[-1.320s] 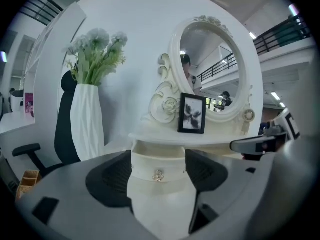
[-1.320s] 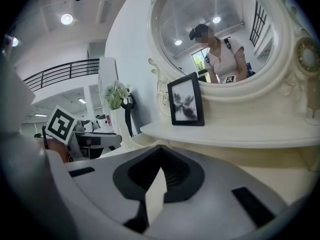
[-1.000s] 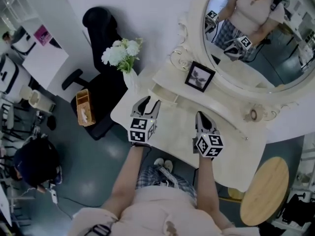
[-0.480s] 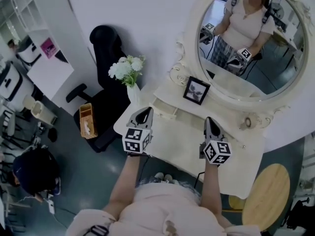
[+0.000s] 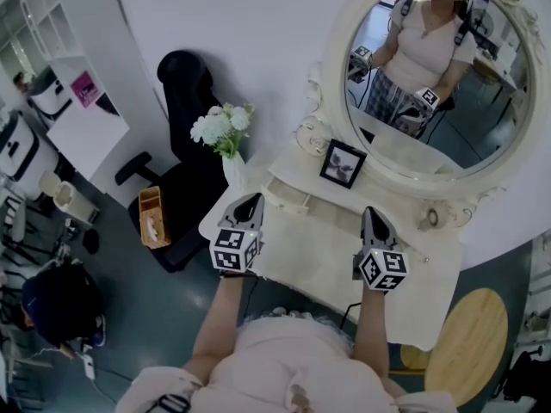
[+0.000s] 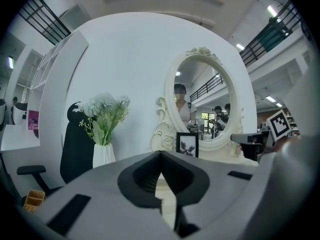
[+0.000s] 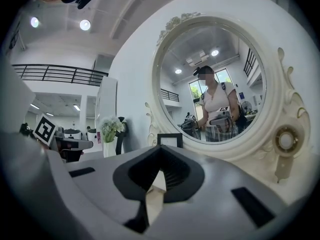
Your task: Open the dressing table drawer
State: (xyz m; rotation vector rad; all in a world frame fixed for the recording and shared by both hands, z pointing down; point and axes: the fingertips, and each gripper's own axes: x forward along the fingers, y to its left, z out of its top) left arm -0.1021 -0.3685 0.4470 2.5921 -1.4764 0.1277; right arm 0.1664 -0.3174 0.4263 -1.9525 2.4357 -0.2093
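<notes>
The dressing table's worktop (image 5: 320, 249) is a pale slab standing against the white wall, with an oval mirror (image 5: 332, 93) rising at its far side. The drawer (image 5: 287, 198) sits in the low raised shelf at the far left of the worktop, between the vase of white flowers (image 5: 222, 132) on its left and the black photo frame (image 5: 342, 163) on its right. Its long axis runs left to right along the shelf, and its front faces the near side, toward the person. Whether it is pulled out at all cannot be told from here.

The left gripper (image 5: 250, 201) is over the near left part of the worktop and points to the far side, with the drawer just beyond its tip and a little to the right. In the left gripper view its jaws are pressed together at the tip with nothing between them (image 6: 160, 153). The right gripper (image 5: 372, 216) is well to the right, pointing at the mirror's base. Its jaws also meet at the tip and are empty (image 7: 160, 148).
</notes>
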